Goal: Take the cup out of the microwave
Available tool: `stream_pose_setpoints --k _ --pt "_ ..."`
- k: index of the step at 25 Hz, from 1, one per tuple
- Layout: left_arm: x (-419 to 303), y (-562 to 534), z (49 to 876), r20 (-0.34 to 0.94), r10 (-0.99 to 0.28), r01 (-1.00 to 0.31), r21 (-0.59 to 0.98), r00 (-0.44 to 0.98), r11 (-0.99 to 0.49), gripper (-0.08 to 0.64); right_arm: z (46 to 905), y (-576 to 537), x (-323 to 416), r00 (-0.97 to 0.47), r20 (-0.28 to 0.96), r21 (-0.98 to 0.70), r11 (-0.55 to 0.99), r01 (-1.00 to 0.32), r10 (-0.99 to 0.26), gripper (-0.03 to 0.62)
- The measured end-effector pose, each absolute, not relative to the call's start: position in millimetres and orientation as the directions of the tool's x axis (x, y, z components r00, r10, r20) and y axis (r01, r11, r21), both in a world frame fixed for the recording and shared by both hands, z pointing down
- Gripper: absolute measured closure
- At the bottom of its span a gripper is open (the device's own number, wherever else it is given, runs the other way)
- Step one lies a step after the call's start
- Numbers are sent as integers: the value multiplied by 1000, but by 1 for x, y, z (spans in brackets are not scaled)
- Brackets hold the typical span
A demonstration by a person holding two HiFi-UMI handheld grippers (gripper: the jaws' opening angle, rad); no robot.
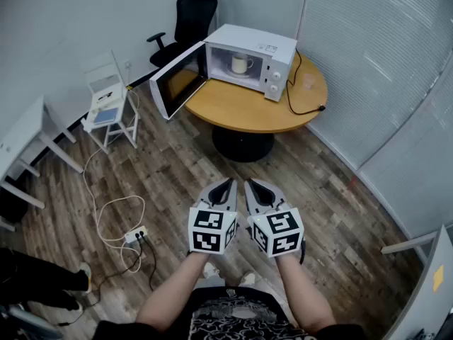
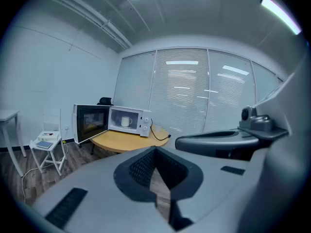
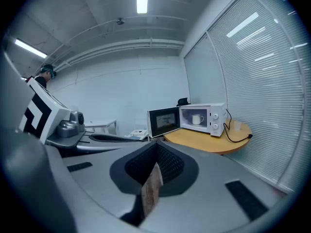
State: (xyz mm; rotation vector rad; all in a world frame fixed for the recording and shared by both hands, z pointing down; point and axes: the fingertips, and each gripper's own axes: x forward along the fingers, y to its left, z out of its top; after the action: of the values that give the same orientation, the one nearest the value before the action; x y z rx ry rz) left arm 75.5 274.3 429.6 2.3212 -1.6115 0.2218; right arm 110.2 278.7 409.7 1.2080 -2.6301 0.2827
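A white microwave [image 1: 253, 61] stands on a round wooden table [image 1: 241, 106] across the room, its door [image 1: 177, 83] swung wide to the left. A white cup [image 1: 240, 64] with a handle sits upright inside. The left gripper view shows the microwave [image 2: 132, 120] and cup [image 2: 126, 122] far off, as does the right gripper view, with the microwave [image 3: 206, 119] and cup [image 3: 198, 119] small and distant. My left gripper [image 1: 228, 184] and right gripper [image 1: 252, 184] are side by side close to my body, well short of the table. Both are shut and hold nothing.
A small clear cup [image 1: 308, 81] and the microwave's black cord lie on the table's right side. A white chair [image 1: 110, 105] stands left of the door, a black office chair [image 1: 192, 16] behind. A power strip [image 1: 136, 235] with cables lies on the wood floor at my left.
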Motion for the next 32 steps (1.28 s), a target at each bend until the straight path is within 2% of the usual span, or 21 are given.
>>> stream_pose_setpoints --k 17,32 --pt "-2 259 433 277 -860 -897 245 429 -368 552 415 274 35 -578 324 -43 598 -800 -749 577" --pt "-13 210 429 263 -855 -891 221 447 -397 551 417 223 23 -568 304 -65 579 -813 -765 577"
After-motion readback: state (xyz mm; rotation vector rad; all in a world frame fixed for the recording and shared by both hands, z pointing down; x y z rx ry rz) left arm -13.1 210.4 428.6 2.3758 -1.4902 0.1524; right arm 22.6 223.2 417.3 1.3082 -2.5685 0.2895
